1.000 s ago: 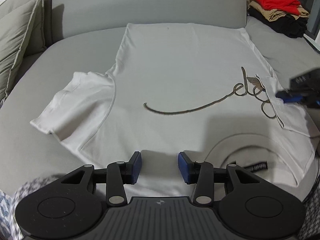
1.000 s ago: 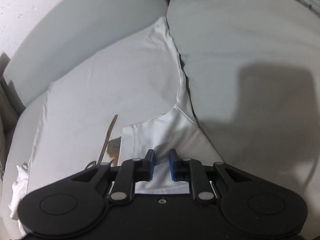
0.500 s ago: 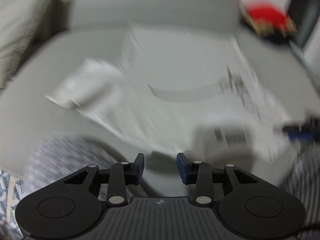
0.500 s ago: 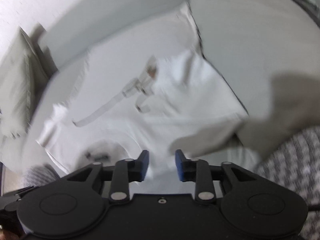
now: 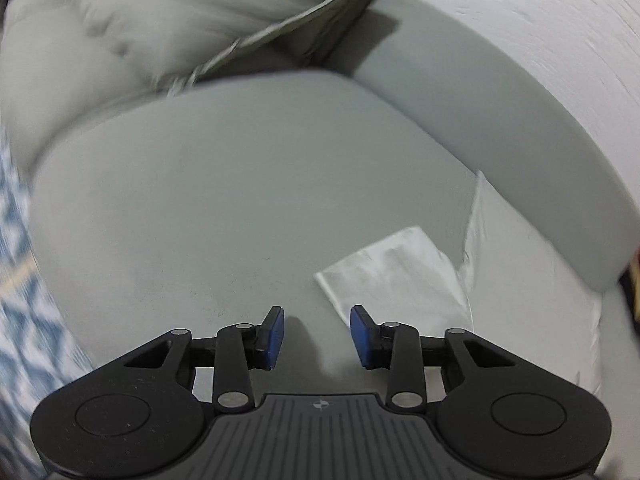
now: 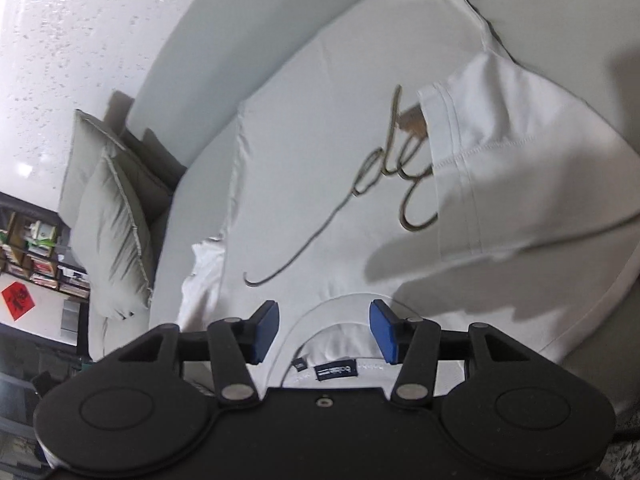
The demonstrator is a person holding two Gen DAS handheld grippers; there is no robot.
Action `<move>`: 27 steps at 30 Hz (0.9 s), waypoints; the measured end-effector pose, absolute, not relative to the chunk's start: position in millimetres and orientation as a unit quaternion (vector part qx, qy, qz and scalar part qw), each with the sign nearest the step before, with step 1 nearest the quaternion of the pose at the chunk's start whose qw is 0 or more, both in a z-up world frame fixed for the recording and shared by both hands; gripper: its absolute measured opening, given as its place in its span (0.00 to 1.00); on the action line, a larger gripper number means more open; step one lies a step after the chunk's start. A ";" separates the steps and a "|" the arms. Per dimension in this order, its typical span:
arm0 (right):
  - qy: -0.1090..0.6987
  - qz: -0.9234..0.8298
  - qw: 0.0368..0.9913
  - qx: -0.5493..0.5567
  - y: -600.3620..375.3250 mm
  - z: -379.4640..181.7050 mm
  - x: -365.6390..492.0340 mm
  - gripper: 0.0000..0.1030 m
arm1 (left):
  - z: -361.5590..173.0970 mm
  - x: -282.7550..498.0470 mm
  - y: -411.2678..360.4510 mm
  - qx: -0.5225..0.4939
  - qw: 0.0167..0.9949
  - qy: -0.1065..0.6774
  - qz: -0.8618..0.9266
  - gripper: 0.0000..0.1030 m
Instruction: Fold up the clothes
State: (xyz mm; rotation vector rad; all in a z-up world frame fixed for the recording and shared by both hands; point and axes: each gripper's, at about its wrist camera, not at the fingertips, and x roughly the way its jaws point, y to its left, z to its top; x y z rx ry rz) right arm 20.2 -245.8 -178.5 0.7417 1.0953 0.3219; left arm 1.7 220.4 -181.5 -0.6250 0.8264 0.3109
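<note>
A white T-shirt (image 6: 320,148) with looping gold script (image 6: 384,184) lies flat on the grey sofa. Its right sleeve (image 6: 520,152) is folded inward over the end of the script. The collar with a dark label (image 6: 334,371) sits just under my right gripper (image 6: 324,330), which is open and holds nothing. In the left wrist view the other sleeve (image 5: 394,276) lies spread on the seat, just ahead and right of my left gripper (image 5: 317,338). That gripper is open and empty, hovering over bare cushion.
Grey sofa seat (image 5: 220,200) with a curved backrest (image 5: 480,112). Pale throw pillows (image 6: 112,216) lean at the sofa's left end. A patterned blue-white fabric (image 5: 16,280) shows at the left edge. Shelves and a red sign (image 6: 18,298) stand beyond the sofa.
The right gripper let go of the folded right sleeve, opened, and drew back over the collar. The left gripper swung left from the shirt's front edge toward the left sleeve.
</note>
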 end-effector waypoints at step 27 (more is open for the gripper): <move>0.507 0.142 0.767 0.368 -258.6 -193.2 22.2 0.51 | -126.0 49.9 122.5 -0.079 0.943 0.316 0.069 0.01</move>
